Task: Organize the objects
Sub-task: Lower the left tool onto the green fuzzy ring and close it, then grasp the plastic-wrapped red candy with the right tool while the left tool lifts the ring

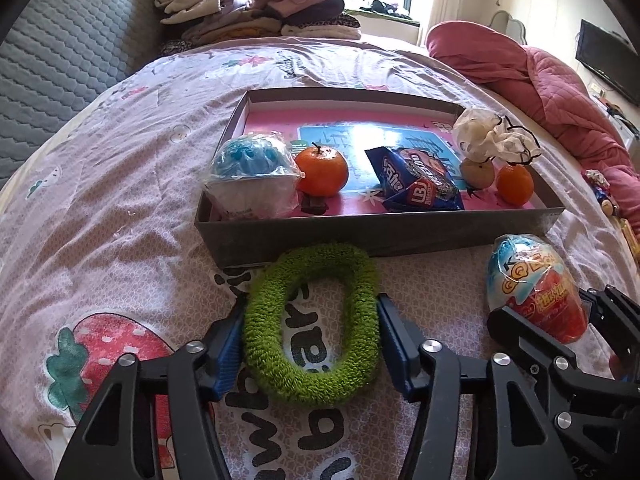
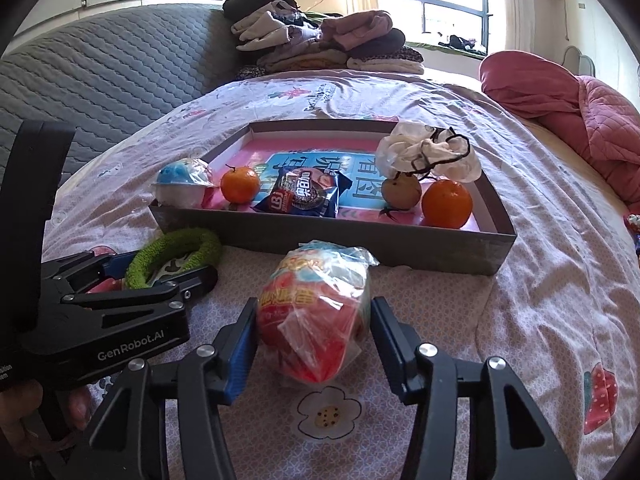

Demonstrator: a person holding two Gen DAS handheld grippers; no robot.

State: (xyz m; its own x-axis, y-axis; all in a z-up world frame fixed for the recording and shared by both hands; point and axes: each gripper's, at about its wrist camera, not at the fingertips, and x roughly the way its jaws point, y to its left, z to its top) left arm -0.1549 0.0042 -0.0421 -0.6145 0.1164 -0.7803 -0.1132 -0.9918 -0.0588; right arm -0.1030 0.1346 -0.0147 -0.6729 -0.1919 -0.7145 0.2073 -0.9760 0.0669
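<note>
A fuzzy green ring [image 1: 320, 257] lies on the bedsheet just before the grey box [image 1: 380, 233]. My left gripper [image 1: 312, 312] is shut on it, and the blue pads [image 1: 230, 354] press its two sides into an oval. To its right a foil-wrapped toy egg [image 2: 312, 300] lies on the sheet with my right gripper [image 2: 314, 308] shut on it, pads against the wrapper. The egg [image 1: 532, 280] and right gripper [image 1: 548, 304] also show in the left wrist view. The ring [image 2: 200, 246] and left gripper [image 2: 168, 268] show in the right wrist view.
The box [image 2: 320, 236] holds a wrapped blue-white ball [image 1: 252, 176], two oranges [image 1: 322, 170] [image 1: 515, 184], a blue cookie pack [image 1: 416, 184], a brownish fruit [image 1: 478, 172] and a crumpled white bag [image 1: 488, 136]. Folded clothes [image 1: 256, 8] sit behind; a pink quilt [image 1: 540, 80] lies right.
</note>
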